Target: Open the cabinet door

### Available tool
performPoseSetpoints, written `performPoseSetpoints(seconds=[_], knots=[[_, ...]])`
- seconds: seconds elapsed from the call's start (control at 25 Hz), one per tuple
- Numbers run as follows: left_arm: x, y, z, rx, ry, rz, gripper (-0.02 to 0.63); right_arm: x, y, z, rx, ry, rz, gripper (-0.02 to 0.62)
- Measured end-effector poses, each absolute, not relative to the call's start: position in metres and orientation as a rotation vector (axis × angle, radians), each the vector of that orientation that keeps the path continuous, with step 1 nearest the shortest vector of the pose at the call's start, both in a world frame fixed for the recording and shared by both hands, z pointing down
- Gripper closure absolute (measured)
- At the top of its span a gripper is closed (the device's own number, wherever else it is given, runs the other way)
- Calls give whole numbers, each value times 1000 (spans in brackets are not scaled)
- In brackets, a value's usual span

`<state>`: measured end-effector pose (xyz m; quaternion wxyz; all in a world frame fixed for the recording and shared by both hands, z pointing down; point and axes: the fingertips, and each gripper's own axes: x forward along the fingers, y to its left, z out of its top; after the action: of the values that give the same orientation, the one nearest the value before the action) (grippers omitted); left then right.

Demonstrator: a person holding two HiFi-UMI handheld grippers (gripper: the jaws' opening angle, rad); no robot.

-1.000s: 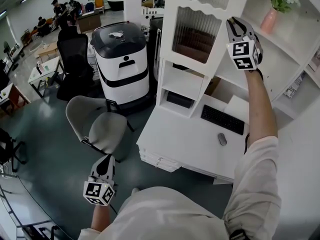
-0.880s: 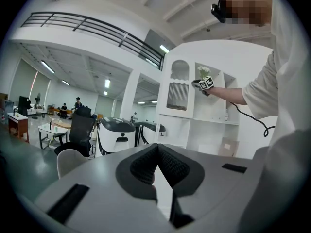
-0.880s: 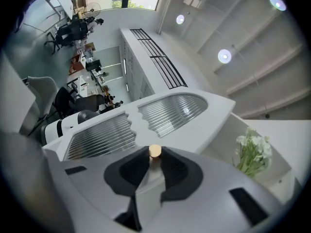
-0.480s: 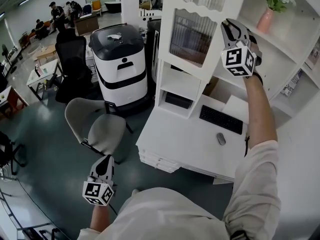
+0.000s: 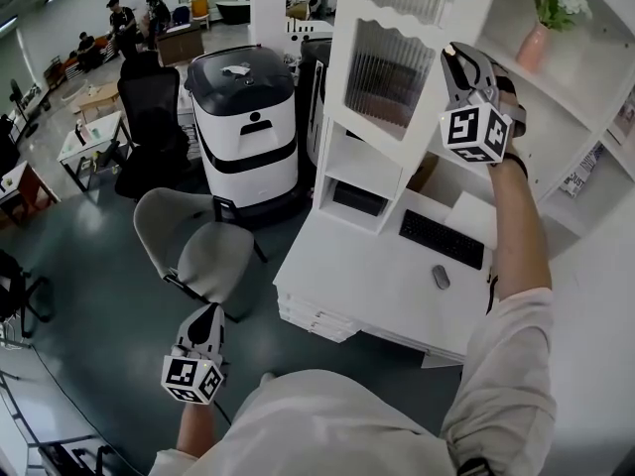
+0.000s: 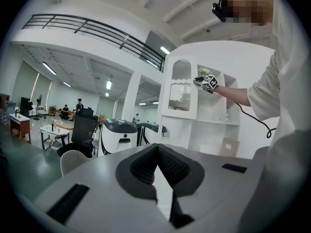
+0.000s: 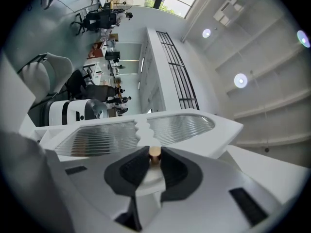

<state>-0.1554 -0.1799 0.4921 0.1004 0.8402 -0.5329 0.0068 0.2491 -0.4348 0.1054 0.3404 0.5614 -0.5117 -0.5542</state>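
Left gripper [image 5: 207, 317]: held low at the person's left side, well apart from the furniture; its jaws are pressed together with nothing between them
Grey chair [image 5: 193, 251]: stands on the floor left of the white desk [image 5: 367, 276], near the desk's corner
Round white-and-black machine [image 5: 243, 117]: parked behind the chair, just left of the cabinet
Cabinet door [image 5: 389, 65]: ribbed glass in a white frame, high above the desk; it looks swung partway out from the cabinet
Knob [image 7: 154, 153]: small and brass-coloured, on the door's edge
Right gripper [image 5: 458, 59]: raised on an outstretched arm, jaws narrowed to a small gap and clamped on the knob
Risk: the knob is small and round, so the pads may slide off if the pull runs off the door's arc
Second risk: a jerk could rock the shelves and tip the pink vase [image 5: 533, 40] to the right
In the way: nothing seems to block the door's swing; the machine sits lower and to the left
Below: a keyboard [image 5: 442, 237] lies on the desk
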Motion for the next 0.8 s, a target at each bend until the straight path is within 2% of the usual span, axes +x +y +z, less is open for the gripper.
performPoseSetpoints(seconds=[0.8], knots=[[-182, -152, 495, 2440, -1634, 13, 606, 177, -399, 108, 1314, -1214, -1520, 522]])
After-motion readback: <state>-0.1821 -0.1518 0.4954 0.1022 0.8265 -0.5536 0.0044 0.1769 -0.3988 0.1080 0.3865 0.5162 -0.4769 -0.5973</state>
